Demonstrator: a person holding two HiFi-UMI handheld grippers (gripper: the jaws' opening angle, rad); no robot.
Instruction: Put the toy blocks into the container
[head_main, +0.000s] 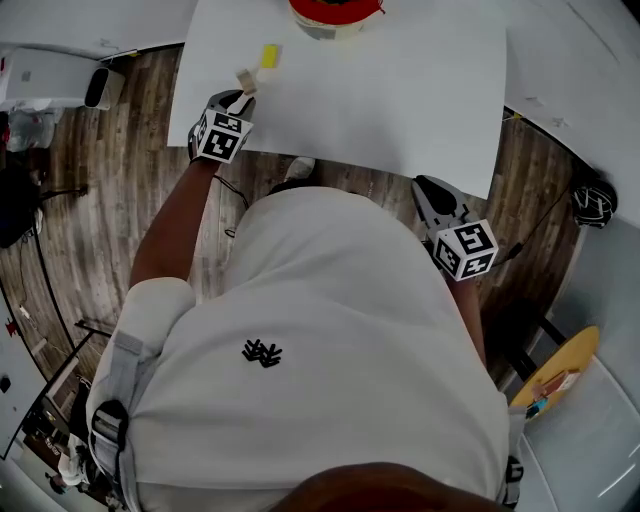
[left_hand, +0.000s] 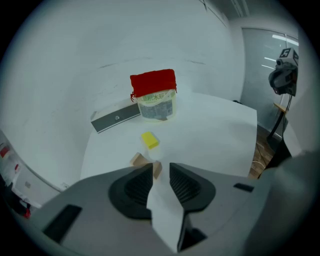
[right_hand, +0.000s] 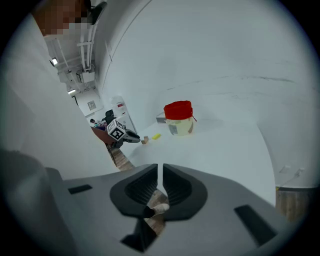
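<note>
A tub with a red top (left_hand: 155, 100) stands at the far side of the white table (head_main: 400, 90). Nearer lie a yellow block (left_hand: 149, 140) and two small wooden blocks (left_hand: 139, 159). In the head view the yellow block (head_main: 269, 56) and a wooden block (head_main: 245, 78) lie near the table's left edge. My left gripper (left_hand: 161, 167) is open, and one wooden block (left_hand: 157, 169) sits right at its fingertips, close to the left jaw. My right gripper (head_main: 425, 185) hangs off the table's near edge over the floor, shut, with nothing in it.
A dark grey bar (left_hand: 116, 118) lies left of the tub. Wood floor (head_main: 100, 200) surrounds the table. A black object (head_main: 595, 203) sits on the floor at right, and a yellow round top (head_main: 560, 370) is at the lower right.
</note>
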